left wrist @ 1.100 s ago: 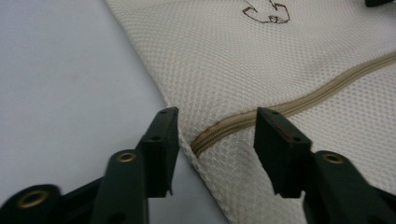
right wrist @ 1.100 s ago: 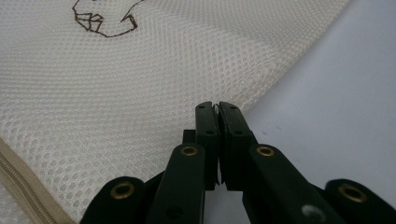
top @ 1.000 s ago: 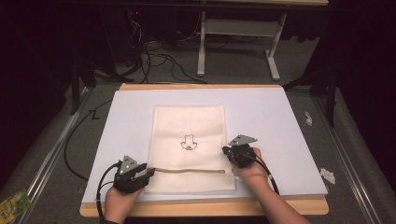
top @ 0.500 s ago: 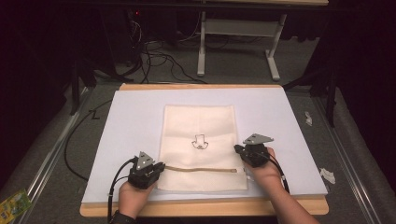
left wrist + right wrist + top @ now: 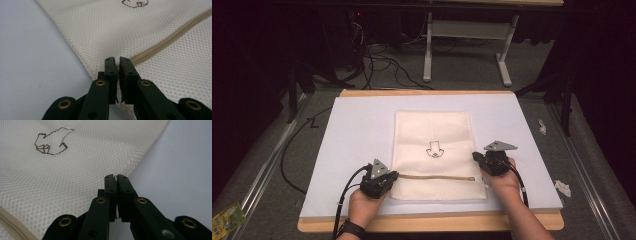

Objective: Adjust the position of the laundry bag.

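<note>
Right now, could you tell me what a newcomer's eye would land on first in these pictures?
A cream mesh bag lies flat at the middle of the white sheet, with a small dark outline drawing at its centre and a tan zipper across its near end. The left claw is shut on the bag's left edge at the zipper's end, and the right claw pinches its right edge.

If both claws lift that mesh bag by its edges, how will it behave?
The mesh bag lies thin and flat, so it is probably floppy and would sag between the claws. Its open weave suggests it is light. The zipper band may stay a bit straighter.
</note>
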